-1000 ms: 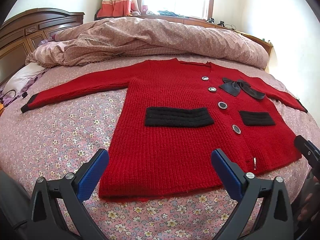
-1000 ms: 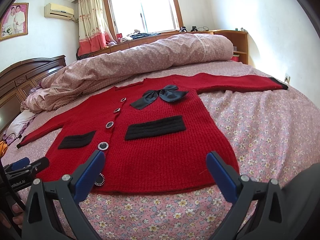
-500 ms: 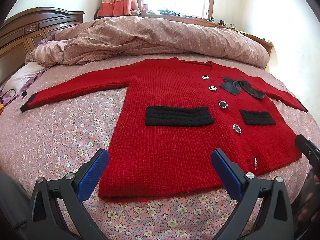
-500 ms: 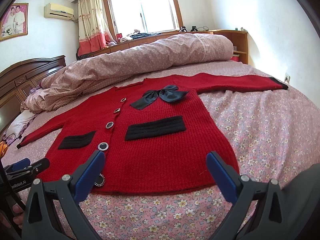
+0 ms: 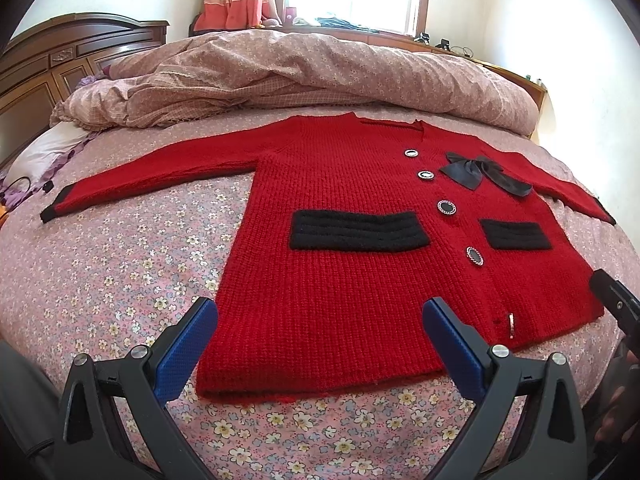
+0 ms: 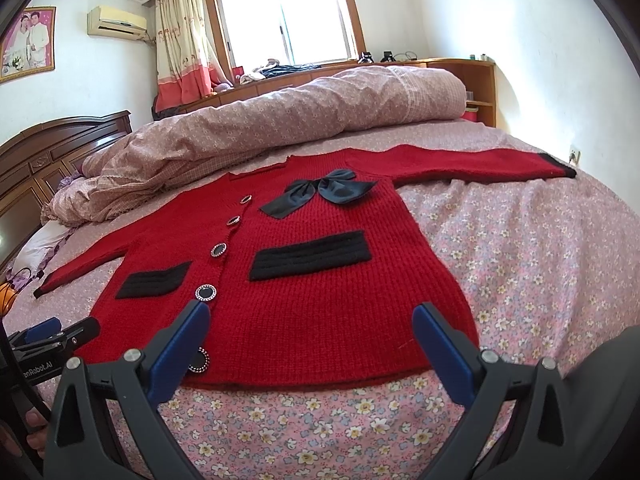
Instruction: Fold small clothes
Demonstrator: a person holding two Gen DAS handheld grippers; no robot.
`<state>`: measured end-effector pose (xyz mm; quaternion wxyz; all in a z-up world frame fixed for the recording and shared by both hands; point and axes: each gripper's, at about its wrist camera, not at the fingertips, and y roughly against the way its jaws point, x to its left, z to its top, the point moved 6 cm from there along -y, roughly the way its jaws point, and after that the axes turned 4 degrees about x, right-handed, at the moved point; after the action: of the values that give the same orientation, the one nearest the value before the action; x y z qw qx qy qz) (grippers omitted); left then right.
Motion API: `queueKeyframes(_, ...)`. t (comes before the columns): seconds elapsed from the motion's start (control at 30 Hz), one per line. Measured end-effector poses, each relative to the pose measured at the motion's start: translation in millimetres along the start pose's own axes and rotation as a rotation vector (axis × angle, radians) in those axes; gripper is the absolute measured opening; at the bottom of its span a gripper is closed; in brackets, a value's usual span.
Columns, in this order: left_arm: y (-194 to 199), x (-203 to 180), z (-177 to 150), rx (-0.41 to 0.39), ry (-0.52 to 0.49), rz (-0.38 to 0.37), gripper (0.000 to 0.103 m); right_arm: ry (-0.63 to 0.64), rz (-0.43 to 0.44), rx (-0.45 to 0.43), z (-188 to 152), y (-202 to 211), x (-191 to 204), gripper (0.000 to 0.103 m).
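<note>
A red knitted cardigan (image 5: 352, 280) (image 6: 320, 296) lies flat and face up on the bed, sleeves spread out to both sides. It has two black pocket bands, a black bow (image 5: 484, 172) (image 6: 320, 194) and round black buttons. My left gripper (image 5: 320, 344) hovers open just above the hem's left half, its blue pads wide apart and holding nothing. My right gripper (image 6: 312, 350) hovers open over the hem's right half, also holding nothing. The left gripper's tip (image 6: 52, 332) shows at the right wrist view's left edge.
The bed has a pink floral sheet (image 5: 120, 264) (image 6: 540, 248). A rolled pink duvet (image 5: 320, 72) (image 6: 320, 108) lies across the bed behind the cardigan. A dark wooden headboard (image 5: 48, 64) stands at the left. A wooden shelf (image 6: 476, 80) and window are beyond.
Both grippers stay open and almost still; the views shift only slightly.
</note>
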<state>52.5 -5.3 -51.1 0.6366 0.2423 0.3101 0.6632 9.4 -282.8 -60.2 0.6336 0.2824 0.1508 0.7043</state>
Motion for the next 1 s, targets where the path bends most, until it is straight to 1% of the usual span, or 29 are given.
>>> queueKeyframes(0.8,2.4,4.5,0.6,0.009,0.012,0.0,0.099,-0.006,0.002,0.0,-0.3,0.0,-0.8,0.103)
queueKeyframes(1.0,4.1,10.7,2.9,0.005,0.027,0.008,0.099,-0.011,0.003,0.0,-0.1,0.2,-1.0,0.103)
